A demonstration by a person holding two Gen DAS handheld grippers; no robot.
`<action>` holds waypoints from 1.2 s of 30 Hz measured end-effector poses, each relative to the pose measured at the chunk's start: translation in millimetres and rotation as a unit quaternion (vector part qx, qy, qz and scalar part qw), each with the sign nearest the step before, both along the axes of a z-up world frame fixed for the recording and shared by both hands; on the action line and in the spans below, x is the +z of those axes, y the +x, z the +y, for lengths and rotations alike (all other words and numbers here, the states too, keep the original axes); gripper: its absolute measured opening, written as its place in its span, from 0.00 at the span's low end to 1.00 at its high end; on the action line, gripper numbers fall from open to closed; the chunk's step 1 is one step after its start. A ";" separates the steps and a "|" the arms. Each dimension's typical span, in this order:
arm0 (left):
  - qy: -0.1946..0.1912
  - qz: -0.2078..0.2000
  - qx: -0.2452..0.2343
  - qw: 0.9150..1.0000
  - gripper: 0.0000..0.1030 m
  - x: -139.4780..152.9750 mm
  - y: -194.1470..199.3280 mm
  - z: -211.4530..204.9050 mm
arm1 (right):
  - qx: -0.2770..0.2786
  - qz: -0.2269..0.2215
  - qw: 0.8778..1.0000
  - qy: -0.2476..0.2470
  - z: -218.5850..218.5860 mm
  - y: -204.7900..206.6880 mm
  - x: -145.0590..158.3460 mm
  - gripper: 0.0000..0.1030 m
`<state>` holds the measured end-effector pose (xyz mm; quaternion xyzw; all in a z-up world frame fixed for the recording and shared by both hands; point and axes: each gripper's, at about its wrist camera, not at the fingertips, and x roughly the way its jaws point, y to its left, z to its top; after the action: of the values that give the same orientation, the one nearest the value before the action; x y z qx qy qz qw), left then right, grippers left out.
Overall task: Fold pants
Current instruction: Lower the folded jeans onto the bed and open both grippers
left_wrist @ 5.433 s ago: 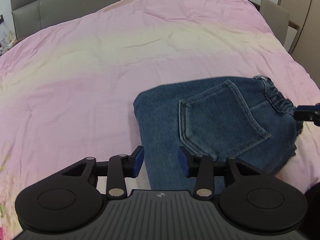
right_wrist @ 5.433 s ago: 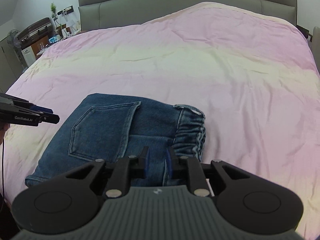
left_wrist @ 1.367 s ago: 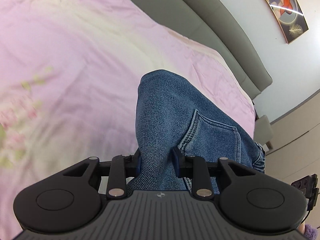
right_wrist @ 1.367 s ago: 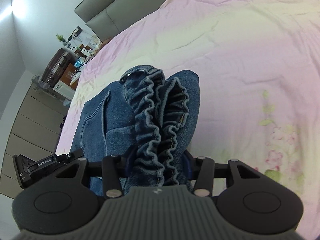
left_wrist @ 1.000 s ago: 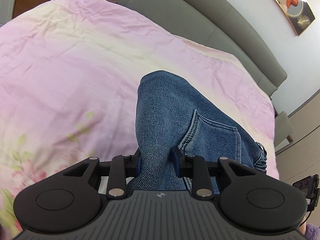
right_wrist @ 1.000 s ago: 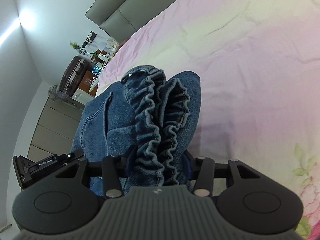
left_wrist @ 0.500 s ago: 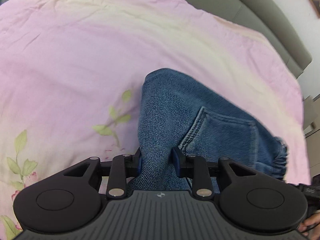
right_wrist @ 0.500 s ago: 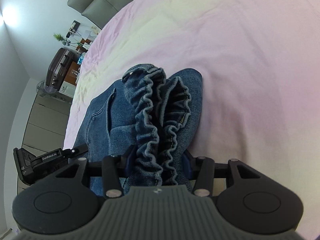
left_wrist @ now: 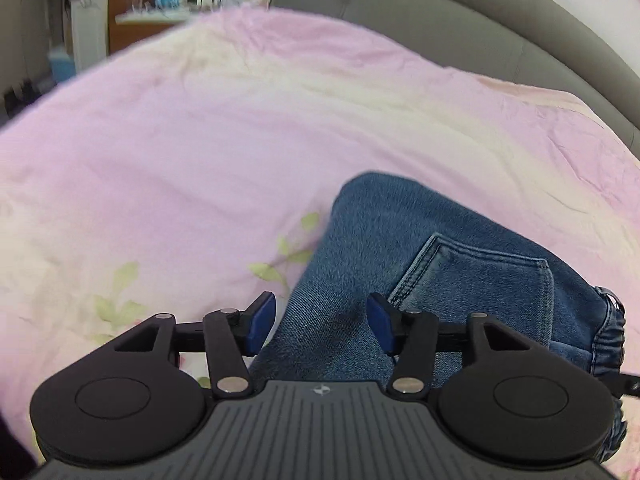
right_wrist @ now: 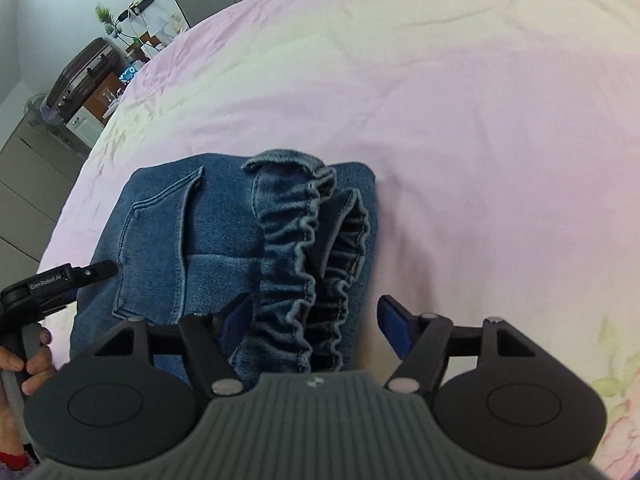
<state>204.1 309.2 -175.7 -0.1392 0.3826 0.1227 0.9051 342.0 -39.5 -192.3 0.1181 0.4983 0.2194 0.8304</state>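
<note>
pink cotton, fading to pale yellow in bands and printed with green leaves and small flowers, covers the bed that fills both views; a grey padded headboard curves behind it. on this cover lie the folded denim pants, a thick blue bundle near the printed end of the bedding. in the left wrist view the back pocket faces up and the gathered elastic waistband shows at the right edge. in the right wrist view the ruffled waistband runs down the middle of the bundle, with the pocket to its left.

the left tool has just been opening: its blue pads now stand apart, one on each side of the near end of the bundle, and neither presses the denim. the right tool has likewise just been opening; its right pad stands clear of the cloth over bare bedding, while the left pad sits just beside the waistband folds, and the denim lies loose between them.

at the left edge of the right wrist view, the person's hand grips the handle of the other tool beside the pants. a dark suitcase and a small potted plant stand beyond the bed.
</note>
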 end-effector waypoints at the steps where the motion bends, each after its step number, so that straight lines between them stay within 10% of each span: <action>1: 0.004 -0.009 -0.003 1.000 0.59 5.6 -7.4 -3.4 | 0.004 -0.021 1.000 -0.012 0.5 -5.4 8.0 0.64; 7: 0.019 -0.008 -0.037 0.999 0.58 21.3 -37.6 -26.5 | 0.088 -0.145 0.985 -0.039 11.4 -43.4 43.6 0.42; 12: 0.011 0.000 -0.041 0.999 0.58 10.6 -42.0 -30.5 | 0.133 -0.158 0.975 -0.076 23.0 -57.7 27.4 0.25; 21: 0.056 0.030 -0.038 0.997 0.58 -9.4 -34.2 -40.0 | 0.110 -0.112 0.985 -0.071 15.5 -41.7 -12.3 0.28; 36: 0.199 -0.092 -0.074 0.973 0.62 130.4 -110.1 -126.2 | 0.117 -0.262 0.958 -0.013 -25.4 -131.2 119.2 0.62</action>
<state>94.0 183.0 -45.3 0.0616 0.2746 0.1152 0.9526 210.8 -64.9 -73.1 -0.0139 0.2768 0.3318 0.9017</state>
